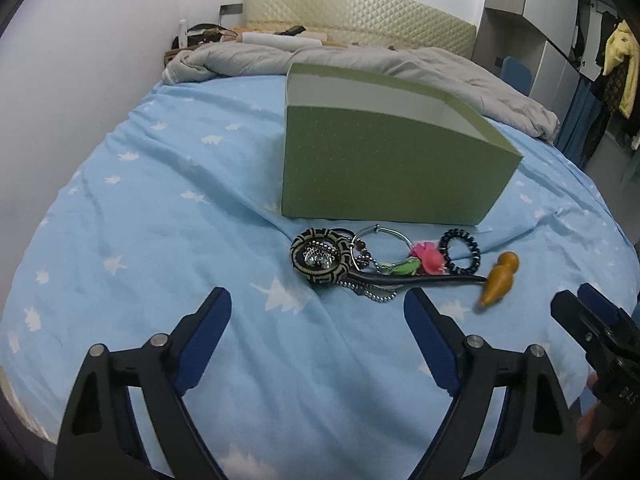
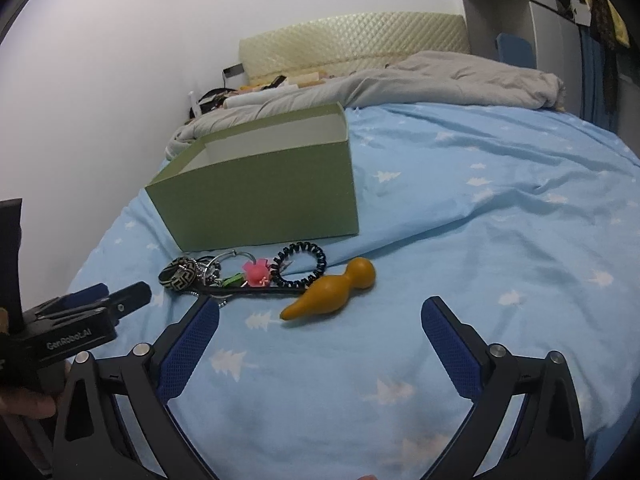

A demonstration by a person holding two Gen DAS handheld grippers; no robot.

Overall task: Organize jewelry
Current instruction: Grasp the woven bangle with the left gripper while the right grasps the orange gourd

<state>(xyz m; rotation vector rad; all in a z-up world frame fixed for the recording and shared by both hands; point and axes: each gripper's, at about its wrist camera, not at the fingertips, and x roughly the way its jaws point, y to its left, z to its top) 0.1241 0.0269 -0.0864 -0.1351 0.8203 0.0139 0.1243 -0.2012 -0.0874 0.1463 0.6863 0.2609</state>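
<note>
While both jaws gape empty, the left hand-held gripper (image 1: 318, 312) should pinch the woven bangle (image 1: 318, 258) before the green box (image 1: 384, 172), the right hand-held gripper (image 2: 320, 320) the gourd (image 2: 332, 290).

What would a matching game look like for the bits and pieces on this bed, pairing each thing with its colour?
Things:
1. open box
2. spiral hair tie
3. gourd-shaped piece
4. flower ornament

Colours:
a. pink
b. mustard yellow
c. green
d. black

Right pairs: 1-c, 2-d, 3-b, 4-a.

All four lie on the blue bedsheet; the small items sit in front of the box.
</note>
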